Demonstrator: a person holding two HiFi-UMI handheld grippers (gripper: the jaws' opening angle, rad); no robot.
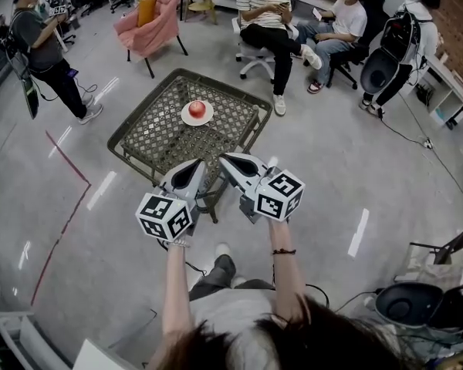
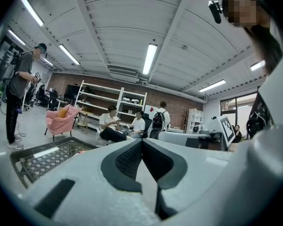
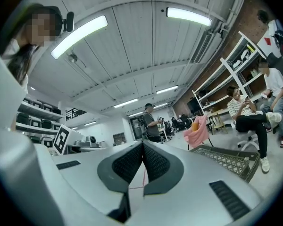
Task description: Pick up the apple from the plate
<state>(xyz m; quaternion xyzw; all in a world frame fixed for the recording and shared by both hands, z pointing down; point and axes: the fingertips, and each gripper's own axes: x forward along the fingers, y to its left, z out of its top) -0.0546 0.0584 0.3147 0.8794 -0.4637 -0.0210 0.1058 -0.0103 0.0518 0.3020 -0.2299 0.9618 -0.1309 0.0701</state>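
Head view: a grey workshop floor [image 1: 386,176] fills the frame, with seated people [image 1: 301,18] at 1 o'clock, a standing person [image 1: 46,52] at 10 o'clock and a pink armchair [image 1: 150,21] at 11 o'clock.
Mesh table [image 1: 158,141]: low and dark-framed, it stands just above frame centre, at 12 o'clock from both tools.
Left gripper [image 1: 197,165]: held level short of the table's near edge, its jaws are pressed together with nothing between them, as the left gripper view [image 2: 142,142] confirms.
Right gripper [image 1: 224,159]: it sits beside the left gripper, at its 3 o'clock, also pinched closed and empty in the right gripper view [image 3: 142,146].
Step in hand: the approach, by the look of it; neither tool has reached the fruit.
Next move: one gripper likely needs to spread its jaws wide, reach over the table's near edge toward 12 o'clock and close around the fruit.
Plate [image 1: 187,119]: small, white and round, it rests on the mesh toward the table's far side.
Apple [image 1: 197,109]: red, round and glossy, it sits untouched in the middle of the plate, well apart from both grippers.
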